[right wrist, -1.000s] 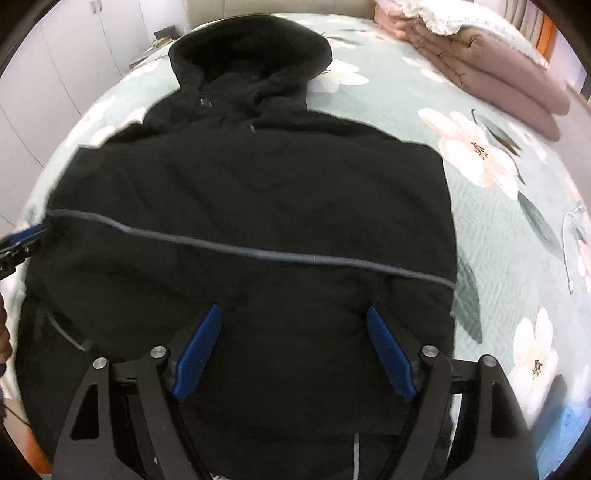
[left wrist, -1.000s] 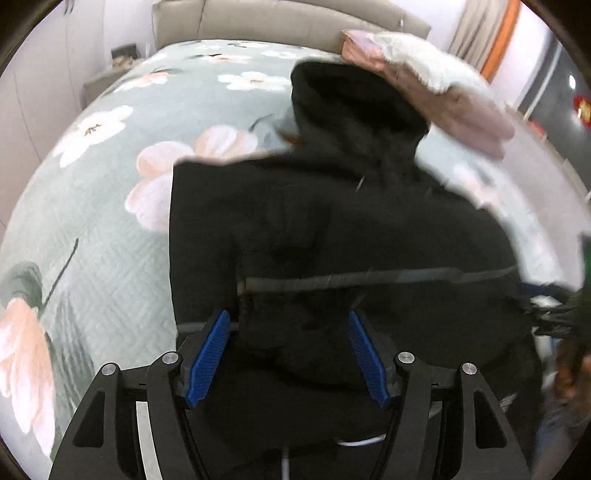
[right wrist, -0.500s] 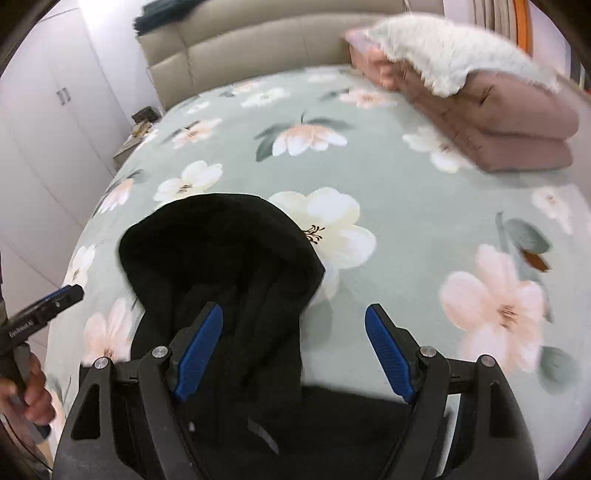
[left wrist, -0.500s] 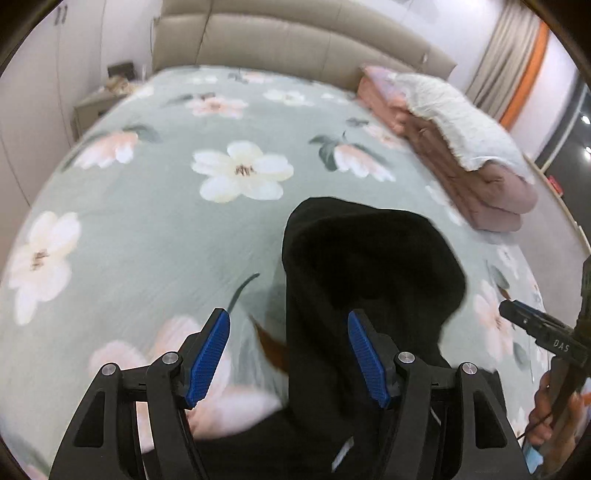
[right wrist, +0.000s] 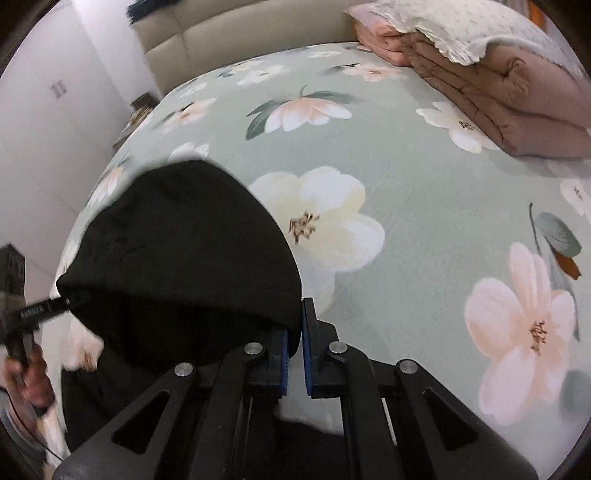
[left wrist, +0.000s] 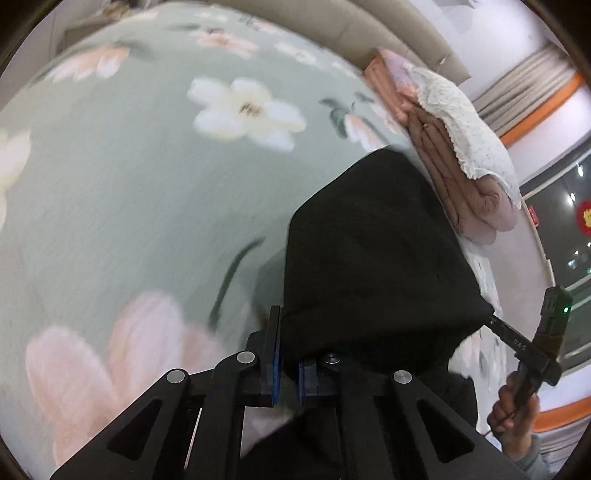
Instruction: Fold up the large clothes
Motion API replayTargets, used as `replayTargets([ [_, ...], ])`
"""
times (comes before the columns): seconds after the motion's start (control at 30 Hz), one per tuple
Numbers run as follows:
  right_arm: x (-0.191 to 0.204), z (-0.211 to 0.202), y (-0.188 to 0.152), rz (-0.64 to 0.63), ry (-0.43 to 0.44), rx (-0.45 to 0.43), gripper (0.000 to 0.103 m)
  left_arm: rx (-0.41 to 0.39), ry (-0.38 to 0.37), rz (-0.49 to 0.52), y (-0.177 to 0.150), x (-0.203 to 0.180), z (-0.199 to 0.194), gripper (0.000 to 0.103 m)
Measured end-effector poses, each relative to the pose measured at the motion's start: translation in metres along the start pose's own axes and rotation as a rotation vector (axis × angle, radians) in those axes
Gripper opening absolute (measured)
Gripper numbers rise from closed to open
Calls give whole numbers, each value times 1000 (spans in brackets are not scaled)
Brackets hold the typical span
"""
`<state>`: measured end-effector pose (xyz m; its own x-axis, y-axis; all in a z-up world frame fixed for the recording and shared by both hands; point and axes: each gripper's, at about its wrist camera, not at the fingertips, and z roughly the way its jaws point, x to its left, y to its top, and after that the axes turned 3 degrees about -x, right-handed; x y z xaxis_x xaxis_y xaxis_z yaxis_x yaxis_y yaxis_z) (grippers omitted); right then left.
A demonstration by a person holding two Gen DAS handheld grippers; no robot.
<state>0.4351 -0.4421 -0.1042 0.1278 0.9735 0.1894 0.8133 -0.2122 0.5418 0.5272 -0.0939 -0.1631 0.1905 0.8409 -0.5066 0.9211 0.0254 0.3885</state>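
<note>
The left gripper (left wrist: pixel 287 363) is pinched nearly closed on the near-left corner of the black hood (left wrist: pixel 373 258), and the right gripper (right wrist: pixel 294 358) is pinched the same way on the hood's other corner, so there are two grippers and both have cloth between their blue pads. There's just one piece of clothing here, a black hooded coat (right wrist: pixel 177 258), and it lies on the flowered bedspread (right wrist: pixel 424 206) with its hood raised a bit off the bed and stretched between the two grippers. One folded pink quilt (right wrist: pixel 498 99) sits at the far right side of the bed with one white lacy blanket (right wrist: pixel 461 26) draped on top. The left wrist view shows the right gripper from the side, with the person's hand (left wrist: pixel 517 413) around its handle, plus a window with an orange curtain edge. The right wrist view shows instead the white wardrobe doors (right wrist: pixel 48 122), the beige headboard (right wrist: pixel 229 40) and a bedside table, and the left gripper's tip biting the hood's edge. Half a second ago both grippers were wide open, hovering over the hood; now they've dropped onto its bottom corners and clamped, and the hood looks pulled wider and flatter.
</note>
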Motion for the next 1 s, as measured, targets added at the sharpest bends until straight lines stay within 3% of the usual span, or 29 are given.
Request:
replayTargets([
  [0.1, 6, 31, -21, -67, -51, 86, 8, 106, 33, 14, -9, 20, 43, 10],
  [0.2, 2, 65, -35, -63, -53, 171, 9, 65, 23, 97, -10, 13, 42, 12],
  [0.3, 2, 55, -31, -70, -47, 169, 15, 17, 106, 199, -19, 1, 18, 30],
  [0.4, -4, 28, -26, -63, -20, 151, 21, -10, 126, 212, -23, 1, -16, 41],
  [0.5, -4, -12, -17, -91, -17, 82, 48, -72, 228, 220, -25, 0, -53, 41],
  [0.53, -2, -28, -12, -97, 0, 46, 56, -86, 229, 228, -24, -3, -61, 41],
  [0.63, 19, -47, 7, -139, 35, -16, 56, -169, 148, 262, -8, -32, -77, 45],
  [0.7, 39, -41, 21, -169, 52, -41, 56, -186, 76, 285, 7, -56, -66, 47],
  [0.77, 53, -21, 30, -186, 50, -39, 56, -192, 62, 310, 19, -76, -47, 49],
  [0.87, 63, 30, 27, -218, 45, 58, 56, -80, 66, 315, 28, -81, 7, 50],
  [1.0, 54, 84, -2, -233, 27, 198, 56, 127, 120, 242, 13, -43, 69, 49],
])
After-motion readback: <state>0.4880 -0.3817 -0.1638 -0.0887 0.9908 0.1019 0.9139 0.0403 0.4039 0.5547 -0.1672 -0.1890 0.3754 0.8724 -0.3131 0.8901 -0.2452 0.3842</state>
